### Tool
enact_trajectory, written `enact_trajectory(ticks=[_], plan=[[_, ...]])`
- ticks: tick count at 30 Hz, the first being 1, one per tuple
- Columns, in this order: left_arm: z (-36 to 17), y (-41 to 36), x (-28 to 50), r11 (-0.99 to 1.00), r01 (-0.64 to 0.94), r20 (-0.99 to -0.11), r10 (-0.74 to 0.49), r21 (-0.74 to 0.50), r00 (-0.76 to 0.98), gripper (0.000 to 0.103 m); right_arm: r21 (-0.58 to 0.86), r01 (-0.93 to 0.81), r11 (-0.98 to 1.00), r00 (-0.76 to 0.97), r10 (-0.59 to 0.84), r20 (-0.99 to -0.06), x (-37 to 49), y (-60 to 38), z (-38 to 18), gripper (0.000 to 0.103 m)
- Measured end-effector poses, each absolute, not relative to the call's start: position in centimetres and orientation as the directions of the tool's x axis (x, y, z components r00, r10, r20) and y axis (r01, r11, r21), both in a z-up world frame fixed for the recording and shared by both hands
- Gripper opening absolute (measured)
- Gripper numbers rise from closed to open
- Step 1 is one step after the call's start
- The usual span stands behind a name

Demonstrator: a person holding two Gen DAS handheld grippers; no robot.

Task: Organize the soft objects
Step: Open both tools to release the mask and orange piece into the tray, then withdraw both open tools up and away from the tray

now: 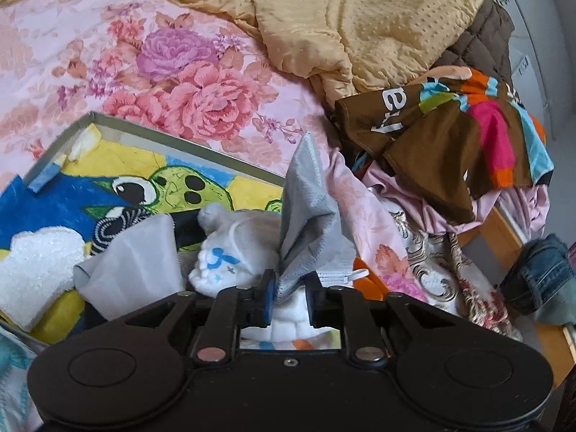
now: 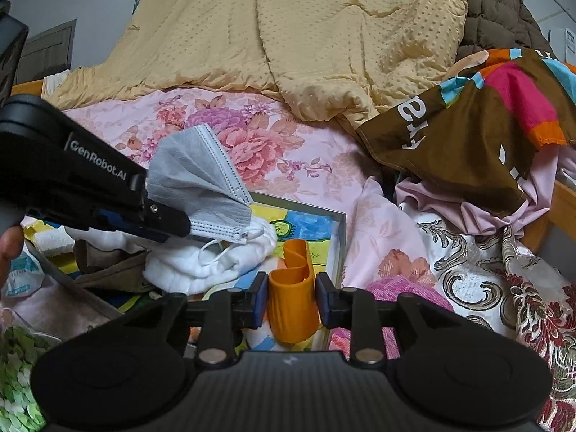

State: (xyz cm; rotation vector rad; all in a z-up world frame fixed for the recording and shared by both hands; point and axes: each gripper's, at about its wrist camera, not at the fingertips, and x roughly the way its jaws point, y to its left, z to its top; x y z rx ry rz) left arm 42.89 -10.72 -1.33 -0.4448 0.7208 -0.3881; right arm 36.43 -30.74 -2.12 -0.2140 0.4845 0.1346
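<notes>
- Right gripper (image 2: 292, 300): jaws spread either side of an orange ribbed sleeve-like piece (image 2: 293, 306). Left pad looks to touch it, small gap at the right pad, so contact unclear; not clamped tight.
- Orange piece sits at the near corner of the shallow tray (image 2: 341, 237), its curled top edge pointing away from the camera.
- Left gripper (image 1: 291, 297): jaws clenched on the bottom edge of a grey face mask (image 1: 309, 216). Mask fans upward out of the pinch, held above the tray.
- Right wrist view shows the same mask (image 2: 201, 183) sticking out of the left gripper's (image 2: 169, 221) tip, ear loops dangling onto the white plush toy (image 2: 212, 262).
- The white plush (image 1: 230, 252), with blue markings, lies in the tray straight ahead of the left jaws, partly hidden by the mask and gripper body.
- Also in the tray: pale folded cloth (image 1: 133, 262), white towel (image 1: 39, 270), a black-and-white patterned item (image 1: 111, 228) mostly buried. Tray floor has a cartoon print.
- Tray rests on a bed with a pink floral sheet (image 1: 172, 82).
- Right of the tray: crumpled pink fabric, a brown multicolour garment (image 1: 450, 133) with partly readable white lettering, denim (image 1: 540, 273) at the frame edge.
- Far: yellow dotted blanket (image 2: 306, 28) heaped across the bed, brown quilted item (image 2: 496, 7) behind it.
</notes>
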Motion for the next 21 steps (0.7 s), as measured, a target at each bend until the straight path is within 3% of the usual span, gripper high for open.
enact_trajectory(ticks=[5, 15, 21], plan=[[-1.1, -10.9, 42.2, 0.858, 0.193, -0.554, -0.463, -0.476, 0.692, 0.024, -0.165, -0.174, 0.971, 0.877, 0.076, -0.475, 36.4, -30.8, -2.1, 0.036], [-0.7, -10.8, 41.2, 0.876, 0.173, -0.572, -0.432, -0.451, 0.697, 0.045, -0.143, -0.162, 0.976, 0.885, 0.079, -0.459, 35.8, -31.5, -1.6, 0.043], [-0.3, -10.5, 40.4, 0.888, 0.165, -0.570, -0.407, -0.429, 0.713, 0.059, -0.135, -0.159, 0.978, 0.891, 0.083, -0.446, 35.3, -31.8, -1.2, 0.055]])
